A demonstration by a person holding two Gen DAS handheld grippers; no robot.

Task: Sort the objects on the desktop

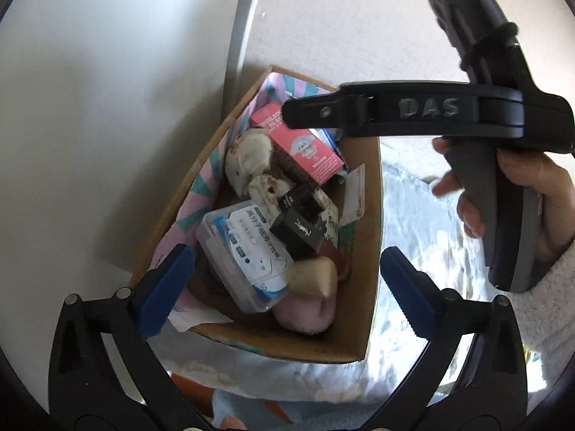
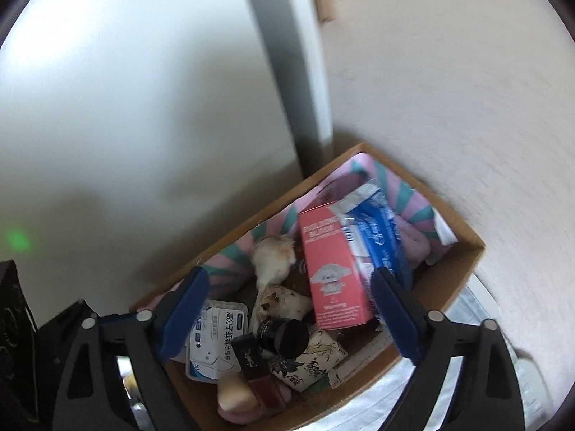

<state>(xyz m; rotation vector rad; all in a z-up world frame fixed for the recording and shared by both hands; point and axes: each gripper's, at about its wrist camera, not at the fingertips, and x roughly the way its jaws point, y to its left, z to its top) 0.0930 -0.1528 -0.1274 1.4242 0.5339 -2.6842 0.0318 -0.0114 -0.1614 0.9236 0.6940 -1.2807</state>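
A cardboard box (image 1: 373,194) (image 2: 463,262) holds several sorted items. Among them are a pink carton (image 1: 298,143) (image 2: 332,273), a clear plastic floss-pick case (image 1: 248,255) (image 2: 215,337), a black lipstick box (image 1: 300,230) (image 2: 251,355), crumpled tissues (image 1: 251,158) (image 2: 275,258), a blue packet (image 2: 377,237) and a pink plush (image 1: 305,316). My left gripper (image 1: 287,283) is open and empty above the box. My right gripper (image 2: 291,309) is open and empty over the box. It shows from the side in the left wrist view (image 1: 395,111).
The box stands against a pale wall (image 1: 90,107) (image 2: 107,107), by a grey post (image 1: 240,36) (image 2: 280,54). A shiny patterned cloth (image 1: 424,233) lies under and right of the box. A black object (image 2: 14,323) is at the left edge.
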